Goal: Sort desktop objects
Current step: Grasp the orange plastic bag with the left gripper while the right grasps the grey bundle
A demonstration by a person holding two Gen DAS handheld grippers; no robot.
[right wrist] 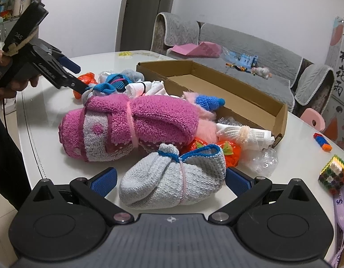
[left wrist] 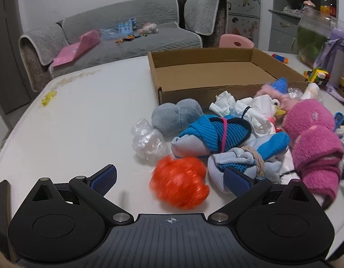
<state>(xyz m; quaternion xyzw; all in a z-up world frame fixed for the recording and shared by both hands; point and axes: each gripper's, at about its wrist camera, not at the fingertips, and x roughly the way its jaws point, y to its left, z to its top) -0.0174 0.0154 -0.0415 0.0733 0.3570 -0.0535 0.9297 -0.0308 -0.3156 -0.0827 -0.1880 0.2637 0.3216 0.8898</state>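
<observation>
A heap of soft items lies on the white table (left wrist: 82, 122) in front of an empty cardboard box (left wrist: 216, 67). My left gripper (left wrist: 170, 176) is open, and a blurred orange plastic ball (left wrist: 179, 182) sits between its fingers without touching either pad. Beyond it are blue knitted bundles (left wrist: 214, 134), a grey plush (left wrist: 174, 116) and a pink towel roll (left wrist: 314, 147). My right gripper (right wrist: 170, 178) is open around a grey knitted bundle (right wrist: 172, 178), which has a gap on each side. The right wrist view also shows the left gripper (right wrist: 79, 76) at the heap's far side, the towel roll (right wrist: 131, 125) and the box (right wrist: 281, 116).
A yellow scrap (left wrist: 48, 98) lies at the table's far left. A block cube (right wrist: 333, 174), a purple lanyard (right wrist: 340, 212) and a toy dart (right wrist: 322, 141) lie on the right. A glass jar (left wrist: 314, 38) stands at the back right, and a grey sofa (left wrist: 127, 40) sits behind the table.
</observation>
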